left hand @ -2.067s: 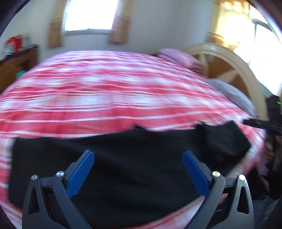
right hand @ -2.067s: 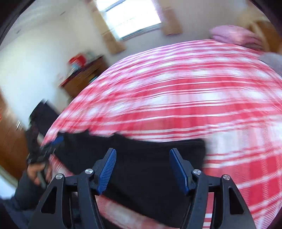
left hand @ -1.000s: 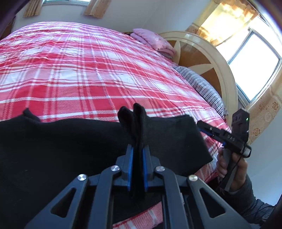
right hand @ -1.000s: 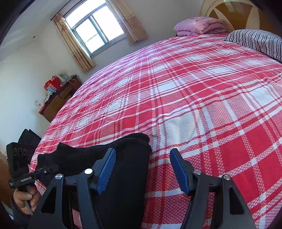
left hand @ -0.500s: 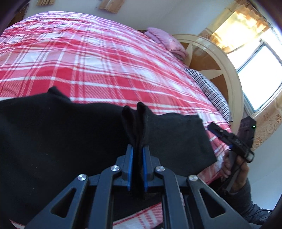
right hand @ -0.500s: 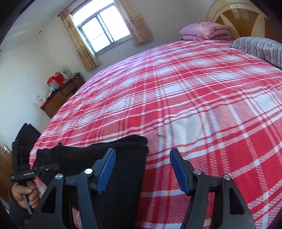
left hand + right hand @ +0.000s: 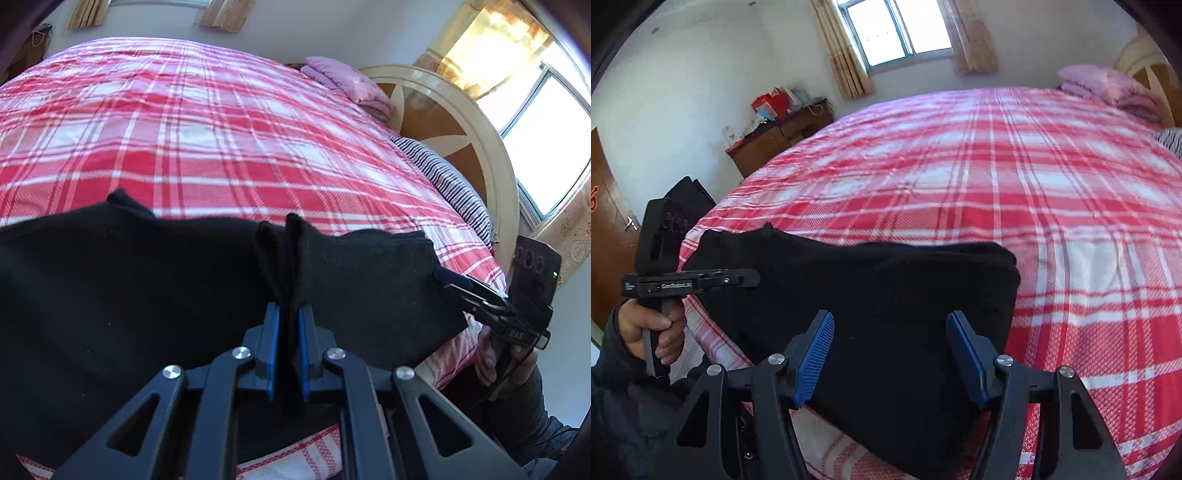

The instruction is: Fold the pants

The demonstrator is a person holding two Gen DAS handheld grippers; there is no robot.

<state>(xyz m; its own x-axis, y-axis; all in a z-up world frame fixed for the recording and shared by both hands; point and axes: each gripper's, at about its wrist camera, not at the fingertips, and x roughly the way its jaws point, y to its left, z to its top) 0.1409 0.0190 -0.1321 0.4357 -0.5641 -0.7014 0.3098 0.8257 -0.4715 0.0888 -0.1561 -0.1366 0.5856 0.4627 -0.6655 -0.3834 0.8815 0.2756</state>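
we judge the fold about half done: the black pants (image 7: 147,280) lie doubled along the bed's (image 7: 221,122) near edge, left tongs (image 7: 287,325) pinching a raised pleat, right tongs (image 7: 890,354) spread above them.

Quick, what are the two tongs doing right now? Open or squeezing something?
Left tongs: shut, pinching a fold of the black pants.
Right tongs: open over the pants, gripping nothing.
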